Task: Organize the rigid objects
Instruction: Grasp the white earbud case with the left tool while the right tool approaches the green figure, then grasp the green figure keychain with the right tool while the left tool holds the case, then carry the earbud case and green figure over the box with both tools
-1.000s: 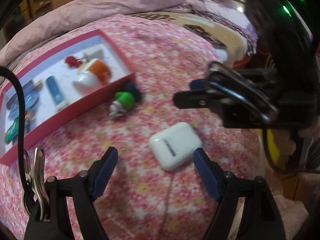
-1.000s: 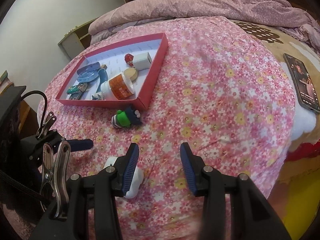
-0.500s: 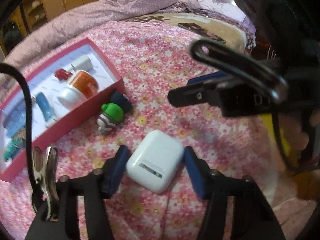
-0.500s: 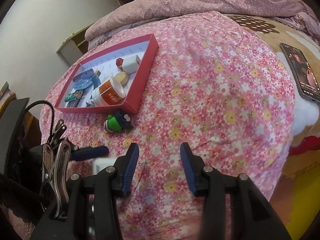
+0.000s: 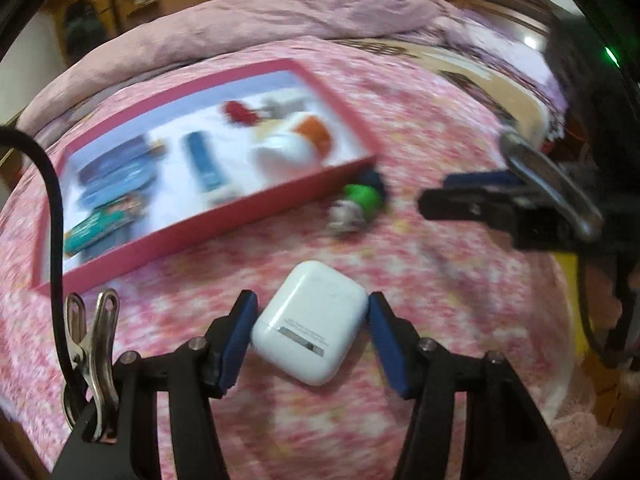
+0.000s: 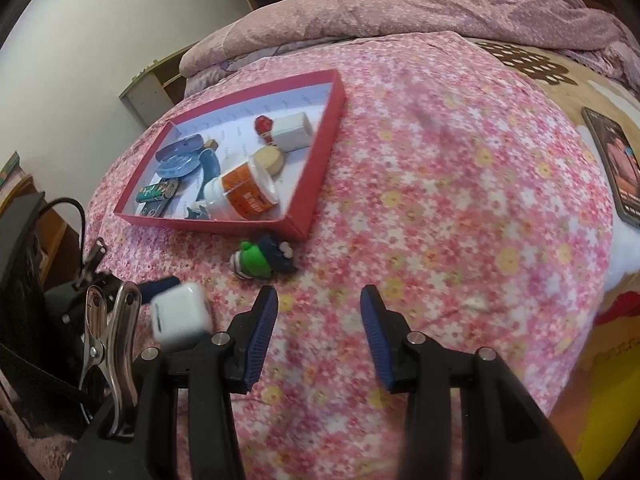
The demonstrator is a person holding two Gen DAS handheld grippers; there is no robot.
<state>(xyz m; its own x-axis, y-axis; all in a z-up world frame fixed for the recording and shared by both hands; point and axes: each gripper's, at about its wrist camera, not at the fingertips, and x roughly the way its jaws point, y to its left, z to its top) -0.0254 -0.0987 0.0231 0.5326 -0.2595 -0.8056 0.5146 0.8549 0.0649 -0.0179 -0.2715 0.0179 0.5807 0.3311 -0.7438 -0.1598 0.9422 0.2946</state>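
Observation:
My left gripper (image 5: 310,330) is shut on a white earbud case (image 5: 310,326) and holds it above the floral bedspread; the case also shows in the right wrist view (image 6: 181,317). A red tray (image 5: 224,222) lies beyond it, also seen in the right wrist view (image 6: 320,152), holding an orange-labelled white jar (image 6: 244,194), a white block (image 6: 292,132), a red figure (image 6: 264,124) and blue items. A green toy figure (image 6: 262,260) lies on the bed just outside the tray's near corner, seen too in the left wrist view (image 5: 358,204). My right gripper (image 6: 318,330) is open and empty over the bedspread.
A phone (image 6: 616,164) lies on a brown blanket at the right. A bunched purple quilt (image 6: 400,8) lies across the far end of the bed. A wooden shelf (image 6: 160,88) stands beside the wall at the left. The bed edge drops off at the right.
My left gripper has closed on the white case and lifted it off the bedspread, swinging toward the tray. My right gripper has stayed open, shifting slightly.

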